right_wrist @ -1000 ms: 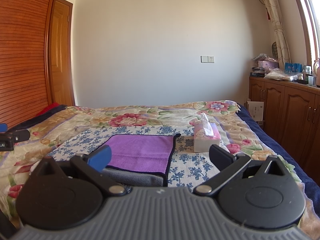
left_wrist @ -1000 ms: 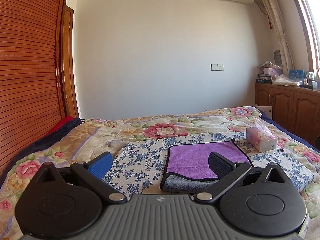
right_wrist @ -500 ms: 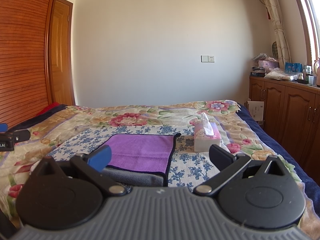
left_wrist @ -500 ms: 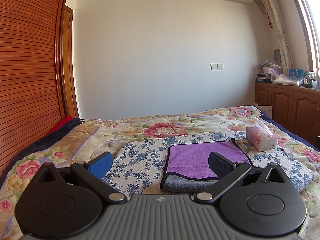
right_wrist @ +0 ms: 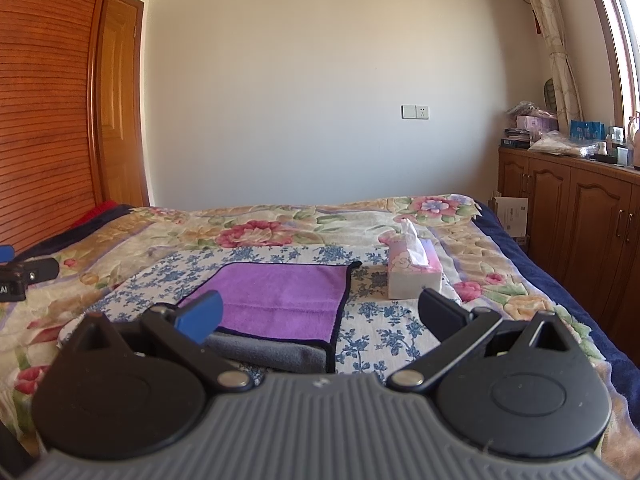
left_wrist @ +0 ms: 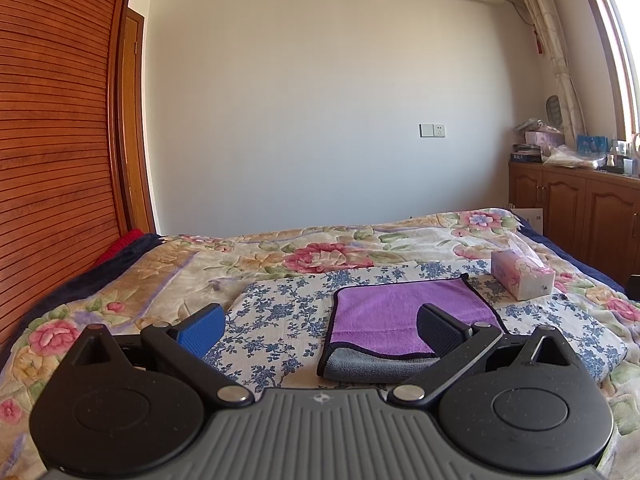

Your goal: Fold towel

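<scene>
A purple towel (left_wrist: 400, 312) with a grey underside and dark edging lies folded on a blue-flowered cloth (left_wrist: 280, 312) on the bed. It also shows in the right wrist view (right_wrist: 280, 300). My left gripper (left_wrist: 320, 328) is open and empty, held just short of the towel's near edge, with its right finger in front of the towel. My right gripper (right_wrist: 320, 316) is open and empty, held over the towel's near right corner. The left gripper's tip (right_wrist: 24, 276) shows at the left edge of the right wrist view.
A pink tissue box (left_wrist: 522, 276) stands on the bed right of the towel, also in the right wrist view (right_wrist: 414, 276). The floral bedspread (left_wrist: 312, 248) covers the bed. A wooden wardrobe (left_wrist: 52, 160) is on the left, wooden cabinets (right_wrist: 580, 216) on the right.
</scene>
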Demonstrator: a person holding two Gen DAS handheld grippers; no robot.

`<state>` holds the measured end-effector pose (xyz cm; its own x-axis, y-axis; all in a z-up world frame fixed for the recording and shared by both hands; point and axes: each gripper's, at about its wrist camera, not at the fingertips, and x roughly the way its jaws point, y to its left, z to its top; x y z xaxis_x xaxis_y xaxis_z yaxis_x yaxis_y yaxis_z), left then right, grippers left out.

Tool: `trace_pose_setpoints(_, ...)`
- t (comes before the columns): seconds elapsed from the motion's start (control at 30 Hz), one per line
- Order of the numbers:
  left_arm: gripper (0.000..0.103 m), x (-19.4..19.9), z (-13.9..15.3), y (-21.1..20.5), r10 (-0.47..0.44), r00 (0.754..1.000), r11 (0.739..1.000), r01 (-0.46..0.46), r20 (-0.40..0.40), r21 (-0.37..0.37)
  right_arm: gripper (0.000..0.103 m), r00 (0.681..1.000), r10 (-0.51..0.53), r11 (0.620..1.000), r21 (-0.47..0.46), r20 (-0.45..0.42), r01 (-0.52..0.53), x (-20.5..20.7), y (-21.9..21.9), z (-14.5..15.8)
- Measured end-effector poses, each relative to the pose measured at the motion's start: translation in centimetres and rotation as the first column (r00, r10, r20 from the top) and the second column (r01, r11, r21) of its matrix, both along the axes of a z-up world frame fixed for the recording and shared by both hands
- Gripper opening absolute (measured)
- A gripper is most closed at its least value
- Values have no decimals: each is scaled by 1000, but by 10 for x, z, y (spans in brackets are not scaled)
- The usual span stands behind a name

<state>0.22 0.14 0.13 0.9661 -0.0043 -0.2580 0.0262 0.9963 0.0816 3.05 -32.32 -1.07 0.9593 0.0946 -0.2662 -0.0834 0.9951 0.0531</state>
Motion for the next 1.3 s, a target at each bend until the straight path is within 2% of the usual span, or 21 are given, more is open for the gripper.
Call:
trace_pose_setpoints(0.3, 103, 15, -7, -11, -18, 1000, 999, 19, -13, 41, 103, 1000, 9, 1000, 5, -23, -9, 8, 0, -2)
trace_pose_setpoints(0.9, 103, 42, -20, -34, -90, 991, 988, 101, -100, 114, 103, 995, 61, 998, 16, -75, -60, 35, 4, -7)
trace_pose_setpoints(1.13, 103, 47, -17, -41, -89, 990, 985, 104, -113, 138, 103, 993, 75, 997, 24, -89, -73, 43, 4, -8)
trace_pose_setpoints(1.3, 103, 57, -8, -45, -97, 989, 986, 111, -109, 125, 103, 992, 79, 996, 36, -97, -76, 52, 0, -9)
